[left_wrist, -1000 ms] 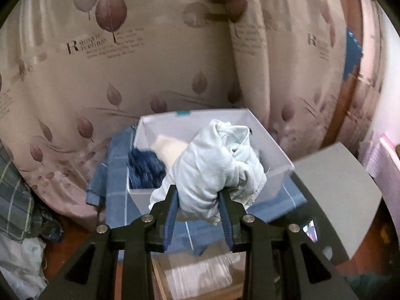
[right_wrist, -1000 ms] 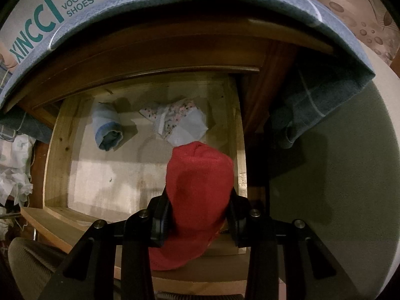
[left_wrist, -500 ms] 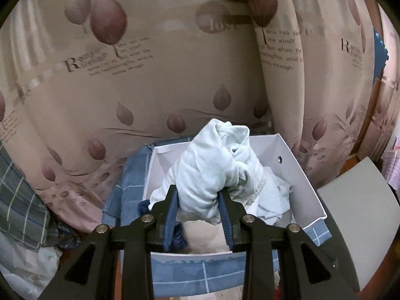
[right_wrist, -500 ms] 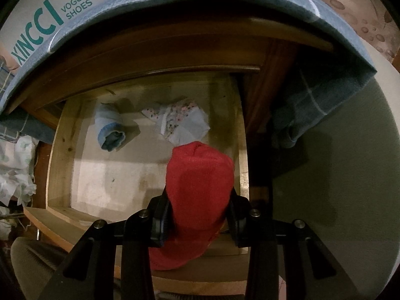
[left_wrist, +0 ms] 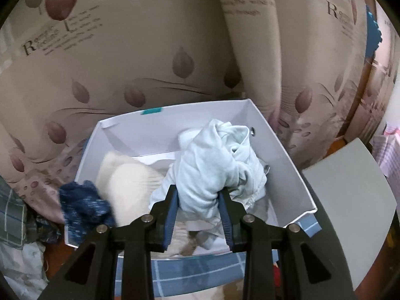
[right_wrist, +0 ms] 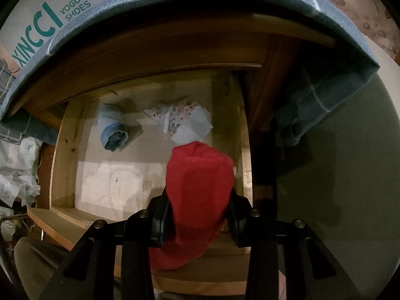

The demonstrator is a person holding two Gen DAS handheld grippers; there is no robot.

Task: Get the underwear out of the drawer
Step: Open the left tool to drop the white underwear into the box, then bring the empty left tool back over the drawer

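Leaf-printed curtain fabric [left_wrist: 150, 57] was recorded behind a white cardboard box [left_wrist: 287, 155] in the left wrist view. A pale blue bundle of underwear [left_wrist: 212, 162] was found pinched between the jaws of the left gripper [left_wrist: 200, 207], held over the box interior. A cream garment [left_wrist: 127, 182] was noted in the box to the left of the jaws, and a dark blue piece [left_wrist: 82, 202] was draped over the box's left wall.

In the right wrist view, an open wooden drawer [right_wrist: 60, 155] was observed below. A red garment [right_wrist: 197, 182] was clamped between the jaws of the right gripper [right_wrist: 197, 215]. Beyond the jaws, a rolled blue piece [right_wrist: 113, 130] and a floral piece [right_wrist: 180, 120] were seen lying on the drawer floor.
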